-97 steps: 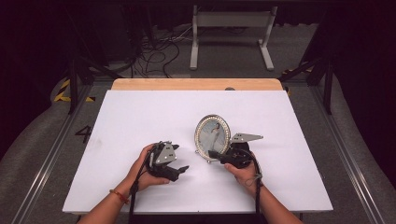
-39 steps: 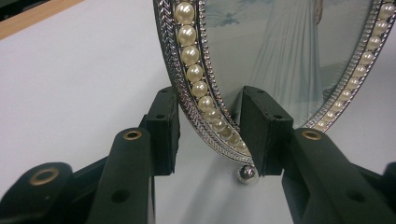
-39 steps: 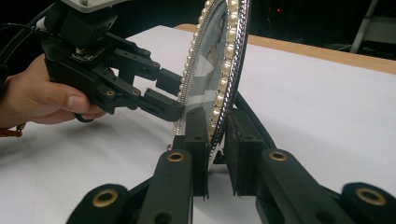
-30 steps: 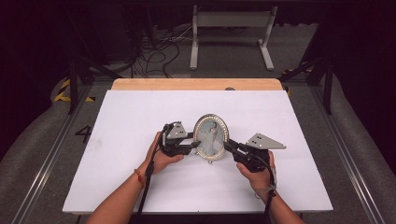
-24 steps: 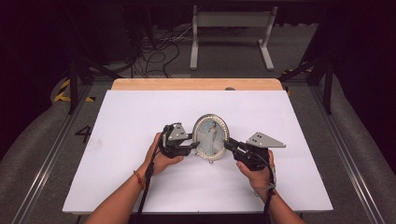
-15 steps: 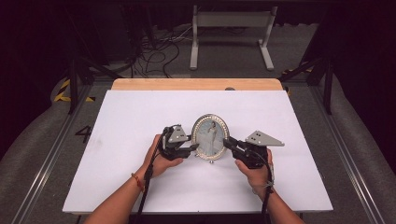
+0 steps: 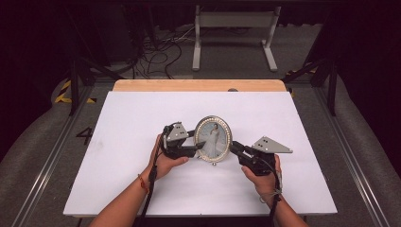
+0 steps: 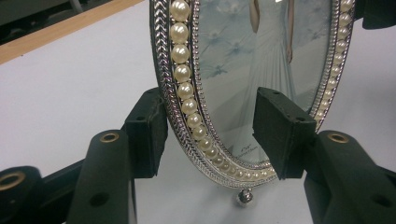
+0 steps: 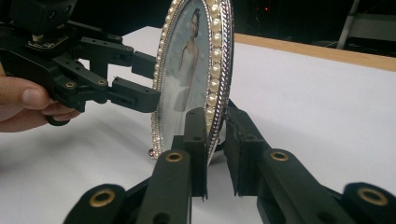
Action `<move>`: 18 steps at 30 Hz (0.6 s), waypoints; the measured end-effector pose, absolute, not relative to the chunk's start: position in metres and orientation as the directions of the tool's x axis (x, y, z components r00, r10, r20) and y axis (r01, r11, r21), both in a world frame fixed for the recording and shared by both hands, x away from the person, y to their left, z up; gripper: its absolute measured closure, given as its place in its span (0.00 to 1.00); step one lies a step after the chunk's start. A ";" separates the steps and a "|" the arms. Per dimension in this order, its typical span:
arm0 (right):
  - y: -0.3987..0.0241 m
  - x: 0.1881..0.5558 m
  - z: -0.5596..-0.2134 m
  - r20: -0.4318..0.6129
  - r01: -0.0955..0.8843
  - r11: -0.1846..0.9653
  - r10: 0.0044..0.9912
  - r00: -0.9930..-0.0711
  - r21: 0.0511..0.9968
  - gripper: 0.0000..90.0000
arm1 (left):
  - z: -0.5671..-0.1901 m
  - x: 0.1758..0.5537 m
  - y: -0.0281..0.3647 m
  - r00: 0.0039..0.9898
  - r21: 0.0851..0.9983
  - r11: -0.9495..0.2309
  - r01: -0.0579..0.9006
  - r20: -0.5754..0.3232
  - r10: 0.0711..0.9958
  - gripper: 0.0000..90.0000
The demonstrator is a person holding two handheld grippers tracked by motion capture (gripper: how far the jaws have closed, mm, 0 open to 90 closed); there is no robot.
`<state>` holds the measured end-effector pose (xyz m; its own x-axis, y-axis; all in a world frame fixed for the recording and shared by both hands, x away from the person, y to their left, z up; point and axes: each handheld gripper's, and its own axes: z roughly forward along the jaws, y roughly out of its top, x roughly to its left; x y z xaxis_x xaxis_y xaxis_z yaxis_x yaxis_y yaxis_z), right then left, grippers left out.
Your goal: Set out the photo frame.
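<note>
An oval silver picture frame [image 7: 213, 138] rimmed with pearls stands upright on the white table [image 7: 137, 118]; it holds a photo of a figure in a white gown. My right gripper [image 7: 232, 147] is shut on the frame's right rim, and in the right gripper view its pads [image 9: 196, 140] pinch the pearl edge [image 9: 215, 84]. My left gripper [image 7: 197, 144] straddles the frame's left edge. Its jaws have just been opening, with the frame [image 8: 243, 70] between them: the front pad [image 8: 279, 130] stands off the glass and the rear pad [image 8: 148, 130] sits behind the rim.
A wooden strip [image 7: 198, 85] runs along the table's far edge. Beyond it on the floor are cables [image 7: 161, 52] and a grey metal stand [image 7: 234, 33]. White tabletop extends to both sides of the hands and in front of them.
Early on the left gripper lay apart at the lower left, then it came up to the frame's left edge. Over the last second the frame and both hands have barely shifted.
</note>
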<state>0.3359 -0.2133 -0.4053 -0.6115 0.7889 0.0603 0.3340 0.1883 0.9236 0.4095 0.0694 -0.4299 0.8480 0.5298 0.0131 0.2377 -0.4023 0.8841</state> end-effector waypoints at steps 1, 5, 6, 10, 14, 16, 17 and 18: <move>-0.213 0.337 -0.406 0.059 0.335 0.190 0.791 -0.609 0.923 0.92 | -0.430 0.410 0.071 0.848 0.887 -0.398 0.236 0.012 0.530 0.57; -0.212 0.339 -0.408 0.061 0.331 0.180 0.795 -0.604 0.926 0.94 | -0.428 0.410 0.074 0.840 0.877 -0.420 0.232 0.037 0.541 0.69; -0.211 0.338 -0.408 0.057 0.327 0.180 0.798 -0.600 0.928 0.94 | -0.428 0.409 0.075 0.838 0.872 -0.434 0.228 0.051 0.544 0.70; -0.209 0.339 -0.409 0.050 0.318 0.179 0.801 -0.596 0.931 0.94 | -0.428 0.409 0.077 0.841 0.871 -0.429 0.239 0.035 0.540 0.71; -0.210 0.342 -0.410 0.063 0.328 0.170 0.803 -0.593 0.929 0.94 | -0.427 0.407 0.078 0.843 0.870 -0.429 0.242 0.030 0.538 0.72; -0.210 0.344 -0.410 0.067 0.330 0.165 0.804 -0.591 0.929 0.94 | -0.426 0.406 0.080 0.844 0.869 -0.429 0.247 0.024 0.535 0.72; -0.210 0.345 -0.411 0.070 0.333 0.165 0.804 -0.591 0.928 0.94 | -0.426 0.405 0.080 0.845 0.868 -0.430 0.248 0.023 0.534 0.72; -0.210 0.345 -0.411 0.071 0.336 0.165 0.803 -0.592 0.927 0.94 | -0.426 0.405 0.081 0.846 0.866 -0.435 0.245 0.028 0.533 0.72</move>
